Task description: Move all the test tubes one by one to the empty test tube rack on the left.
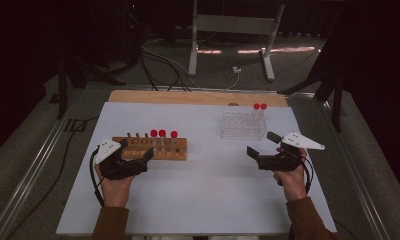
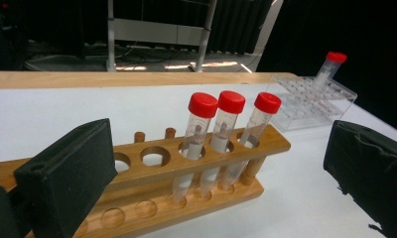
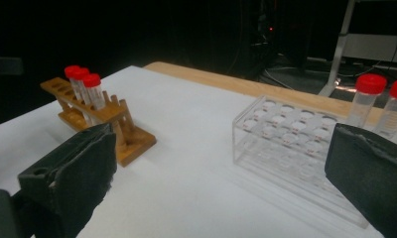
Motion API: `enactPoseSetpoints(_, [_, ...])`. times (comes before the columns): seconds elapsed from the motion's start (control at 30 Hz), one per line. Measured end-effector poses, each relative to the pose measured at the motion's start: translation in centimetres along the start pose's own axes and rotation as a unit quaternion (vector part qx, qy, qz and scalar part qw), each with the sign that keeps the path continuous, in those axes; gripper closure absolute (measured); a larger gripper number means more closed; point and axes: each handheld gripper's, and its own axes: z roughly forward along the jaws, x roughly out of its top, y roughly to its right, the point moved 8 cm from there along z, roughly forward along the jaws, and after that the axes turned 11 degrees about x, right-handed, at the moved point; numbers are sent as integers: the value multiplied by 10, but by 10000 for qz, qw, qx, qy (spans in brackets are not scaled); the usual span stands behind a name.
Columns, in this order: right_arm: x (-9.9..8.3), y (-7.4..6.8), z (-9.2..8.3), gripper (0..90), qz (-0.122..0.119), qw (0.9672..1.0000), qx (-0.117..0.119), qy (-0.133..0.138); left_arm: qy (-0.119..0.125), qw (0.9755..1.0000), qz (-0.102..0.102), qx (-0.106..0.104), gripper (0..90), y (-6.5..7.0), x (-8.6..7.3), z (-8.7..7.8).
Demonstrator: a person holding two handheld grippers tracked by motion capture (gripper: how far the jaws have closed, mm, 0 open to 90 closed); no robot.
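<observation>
- The work in hand looks like moving red-capped tubes between two racks: a wooden rack (image 1: 150, 147) at left centre of the high view and a clear plastic rack (image 1: 243, 126) at upper right of centre on the white table (image 1: 198, 200).
- Three red-capped tubes (image 2: 229, 131) stand upright in a row in the wooden rack, filling its holes toward the right end in the left gripper view; the holes to their left are empty.
- Two more capped tubes (image 1: 259, 111) stand at the far right corner of the clear rack.
- The left gripper (image 1: 130, 162) sits at the lower left of the high view, just in front of the wooden rack's left end. Its jaws stand wide apart with nothing between the pads; in its own view the rack and tubes lie beyond them, untouched.
- The right gripper (image 1: 262, 147) hovers at centre right, just beside the clear rack, jaws also spread and empty.
- My reading: this is a between-grips step, with neither gripper carrying a tube.
- The next move likely calls for bringing one gripper's open jaws around a single tube below its cap, closing squarely, and lifting straight up so the neighbours and the rack stay put.
</observation>
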Motion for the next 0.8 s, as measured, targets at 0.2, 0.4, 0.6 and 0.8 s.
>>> enactPoseSetpoints(0.2, [14, 12, -3, 0, 10, 9997, -193, 129, 78, 10000, -47, -38, 6, -6, 3, -9])
enactPoseSetpoints(0.4, [27, 35, -3, 13, -19, 9988, -482, 99, 215, 9997, -74, 45, 5, -10, 10, -18])
enactPoseSetpoints(0.6, [30, 62, 1, 31, 67, 9968, -790, 58, 239, 9996, -79, 119, 5, -11, 11, -19])
enactPoseSetpoints(0.8, [30, 90, 11, 92, 185, 9942, -1061, -39, 221, 9996, -114, 144, 5, -13, 9, -18])
